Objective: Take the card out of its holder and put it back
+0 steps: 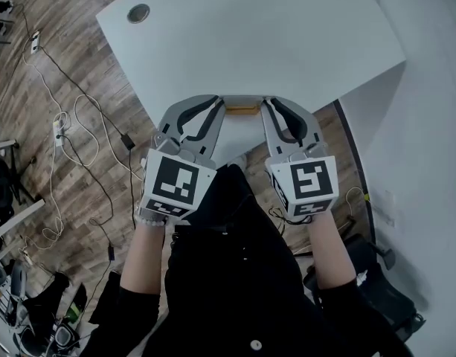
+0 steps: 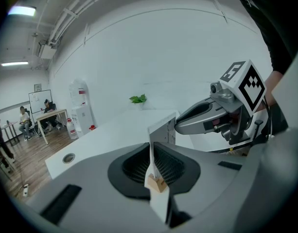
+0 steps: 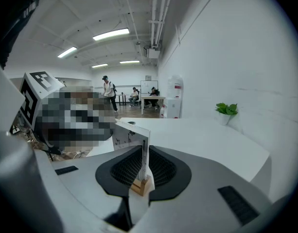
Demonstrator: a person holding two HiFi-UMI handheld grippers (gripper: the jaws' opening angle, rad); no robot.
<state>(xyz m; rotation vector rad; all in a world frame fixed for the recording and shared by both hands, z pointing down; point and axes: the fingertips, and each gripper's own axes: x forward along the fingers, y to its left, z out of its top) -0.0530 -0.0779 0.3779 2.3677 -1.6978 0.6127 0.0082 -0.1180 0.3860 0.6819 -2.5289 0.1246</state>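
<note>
A white card (image 2: 162, 130) stands upright in a small wooden holder (image 2: 158, 183) at the near edge of the white table (image 1: 250, 36). My left gripper (image 1: 222, 108) comes in from the left and is shut on one end of the card, its black pads pressed to both faces. From the right, my right gripper (image 1: 265, 106) is shut on the card's (image 3: 127, 135) other end. The holder (image 1: 241, 110) shows between the two sets of fingertips. In the right gripper view the holder (image 3: 141, 186) sits low in the gap between the jaws. The right gripper (image 2: 180, 124) shows beyond the card in the left gripper view.
A round cable grommet (image 1: 138, 13) sits in the table's far left corner. Cables and a power strip (image 1: 60, 129) lie on the wooden floor to the left. A small green plant (image 3: 225, 109) stands on the far side of the table by the wall. People sit at a distant desk (image 2: 46, 113).
</note>
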